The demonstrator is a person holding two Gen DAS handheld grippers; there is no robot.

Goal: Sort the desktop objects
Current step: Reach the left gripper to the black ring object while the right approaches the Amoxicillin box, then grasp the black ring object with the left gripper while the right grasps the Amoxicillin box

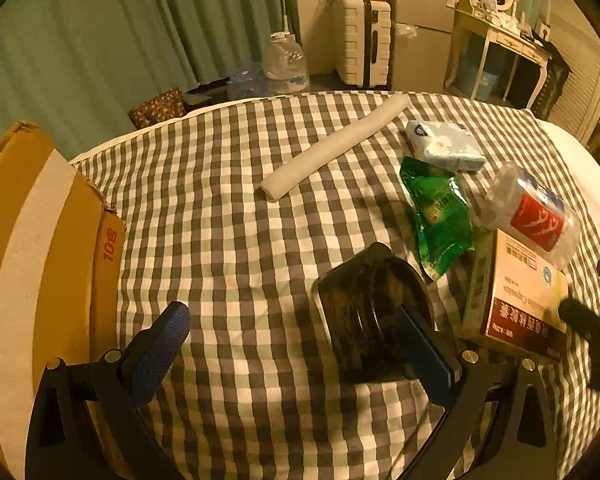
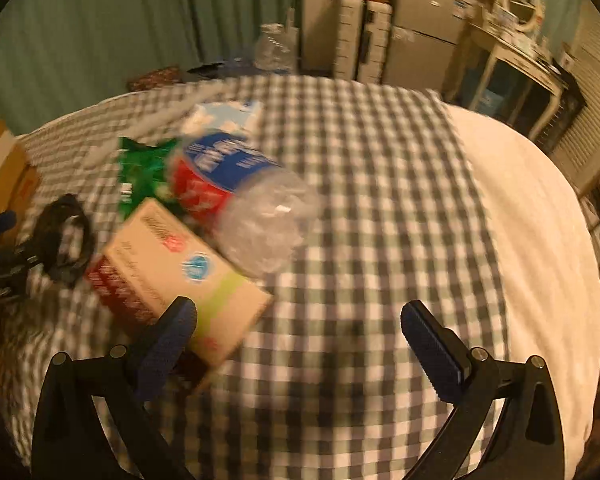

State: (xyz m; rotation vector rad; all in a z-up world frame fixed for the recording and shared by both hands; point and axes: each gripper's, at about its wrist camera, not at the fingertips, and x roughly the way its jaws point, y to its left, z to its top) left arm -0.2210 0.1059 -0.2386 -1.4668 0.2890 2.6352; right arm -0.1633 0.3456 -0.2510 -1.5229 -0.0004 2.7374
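On the checked cloth (image 1: pixel 236 240) lie a white foam tube (image 1: pixel 332 148), a tissue pack (image 1: pixel 446 146), a green snack bag (image 1: pixel 440 216), a clear plastic bottle (image 1: pixel 532 216) with a red and blue label, a medicine box (image 1: pixel 516 300) and a dark plastic tray (image 1: pixel 368 316). My left gripper (image 1: pixel 296 348) is open, its right finger beside the dark tray. My right gripper (image 2: pixel 300 344) is open over bare cloth, its left finger just in front of the medicine box (image 2: pixel 180 268). The bottle (image 2: pixel 240 196) rests against the box; the snack bag (image 2: pixel 142 168) lies behind. This view is blurred.
A cardboard box (image 1: pixel 40 248) stands at the table's left edge. White bare cloth (image 2: pixel 540 240) covers the right side. Behind the table are green curtains, a water jug (image 1: pixel 286 64), a white suitcase (image 1: pixel 364 40), a small fridge and a dressing table.
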